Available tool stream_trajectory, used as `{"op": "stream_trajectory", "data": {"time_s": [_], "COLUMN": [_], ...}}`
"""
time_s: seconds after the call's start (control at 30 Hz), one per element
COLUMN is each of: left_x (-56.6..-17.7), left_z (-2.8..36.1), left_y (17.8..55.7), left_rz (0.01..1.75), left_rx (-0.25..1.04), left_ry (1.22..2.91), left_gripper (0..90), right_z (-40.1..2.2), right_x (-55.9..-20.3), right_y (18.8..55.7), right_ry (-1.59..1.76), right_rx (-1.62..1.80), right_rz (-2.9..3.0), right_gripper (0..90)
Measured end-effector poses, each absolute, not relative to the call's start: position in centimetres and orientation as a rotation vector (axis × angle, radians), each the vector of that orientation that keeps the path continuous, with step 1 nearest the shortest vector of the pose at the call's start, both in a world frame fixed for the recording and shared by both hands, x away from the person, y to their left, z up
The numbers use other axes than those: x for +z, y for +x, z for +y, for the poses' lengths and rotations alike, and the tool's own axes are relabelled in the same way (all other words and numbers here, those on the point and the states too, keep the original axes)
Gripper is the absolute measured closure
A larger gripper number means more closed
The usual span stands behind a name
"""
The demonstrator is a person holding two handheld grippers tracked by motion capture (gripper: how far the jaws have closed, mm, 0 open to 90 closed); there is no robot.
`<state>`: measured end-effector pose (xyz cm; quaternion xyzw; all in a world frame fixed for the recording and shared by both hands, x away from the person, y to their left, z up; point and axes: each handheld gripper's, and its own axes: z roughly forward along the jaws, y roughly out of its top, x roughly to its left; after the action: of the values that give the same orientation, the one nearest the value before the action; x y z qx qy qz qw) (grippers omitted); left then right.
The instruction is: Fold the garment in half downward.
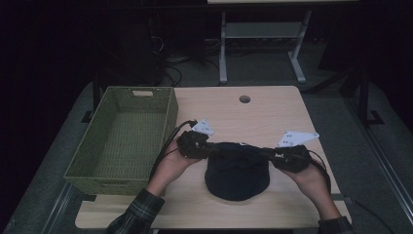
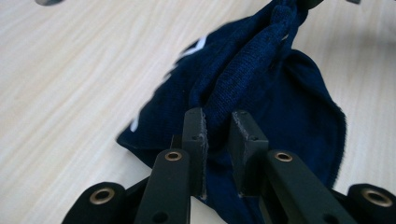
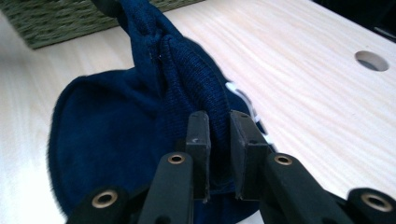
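High view shows you pinching the navy knit garment [image 1: 237, 178] at two ends: your left gripper [image 1: 210, 149] clamps one bunched edge, your right gripper [image 1: 269, 153] the opposite one. Both pairs of jaws are nearly closed, with folded cloth squeezed between the pads. The fabric stretches taut between the tongs and sags below them onto the table [image 1: 263, 114], probably so you can carry it as one piece. The green basket [image 1: 122, 139] waits beyond your left gripper.
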<state>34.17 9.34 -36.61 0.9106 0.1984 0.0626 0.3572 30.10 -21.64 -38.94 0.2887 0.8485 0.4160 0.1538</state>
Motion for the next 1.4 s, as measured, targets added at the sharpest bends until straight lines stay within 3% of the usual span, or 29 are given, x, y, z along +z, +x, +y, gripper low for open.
{"op": "stream_trajectory", "data": {"time_s": [0.8,1.0,1.2,1.4], "left_x": [-41.8,-39.8,-37.4,-35.9], "left_z": [9.3,10.0,10.3,10.0], "left_y": [29.3,28.9,28.7,30.0], "left_rz": [0.527,0.546,0.542,0.559], "left_rx": [0.094,0.080,0.088,0.138], "left_ry": [2.513,2.420,2.356,2.320], "left_gripper": [78.1,75.8,74.8,77.3], "right_z": [-19.5,-20.2,-21.8,-23.2], "right_x": [-44.0,-43.1,-40.9,-40.2], "right_y": [24.4,24.0,23.8,25.1], "right_ry": [0.749,0.766,0.796,0.851], "right_rx": [1.145,1.198,1.276,1.303], "right_rz": [2.607,2.586,2.529,2.482], "right_gripper": [71.5,63.8,62.8,73.3]}}
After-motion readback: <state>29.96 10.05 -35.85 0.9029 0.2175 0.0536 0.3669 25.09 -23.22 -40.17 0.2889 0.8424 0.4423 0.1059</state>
